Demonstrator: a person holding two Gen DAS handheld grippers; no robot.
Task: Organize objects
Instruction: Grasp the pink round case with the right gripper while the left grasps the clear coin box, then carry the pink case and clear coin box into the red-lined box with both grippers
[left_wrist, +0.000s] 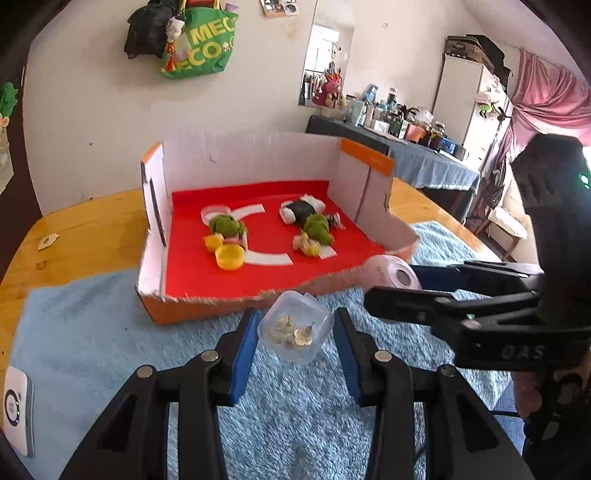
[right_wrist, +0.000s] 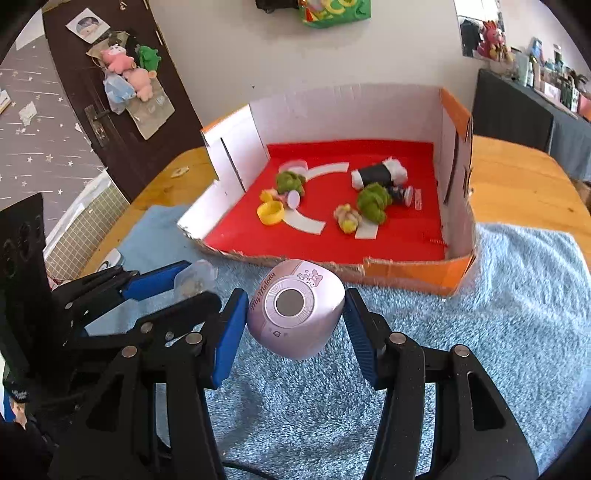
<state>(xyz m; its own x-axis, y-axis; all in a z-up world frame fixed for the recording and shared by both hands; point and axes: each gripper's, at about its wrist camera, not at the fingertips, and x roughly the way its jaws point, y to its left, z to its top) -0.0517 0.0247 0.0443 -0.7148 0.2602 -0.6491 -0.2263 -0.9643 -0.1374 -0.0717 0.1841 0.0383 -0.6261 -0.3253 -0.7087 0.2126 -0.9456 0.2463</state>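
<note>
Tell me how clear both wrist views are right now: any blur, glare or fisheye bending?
Left wrist view: the clear box of pins is sharp, the cardboard tray edge is smeared, and straight edges bow toward the dark corners. Right wrist view: the pink gadget is crisp with a soft sheen, the tray's toys slightly blurred.

A small clear plastic box (left_wrist: 294, 326) holding brass thumbtacks sits tilted between blue pads, above the blue towel. A rounded pink device (right_wrist: 295, 308) with a grey circular face is likewise clamped, just before the red-lined cardboard tray (right_wrist: 406, 271).
</note>
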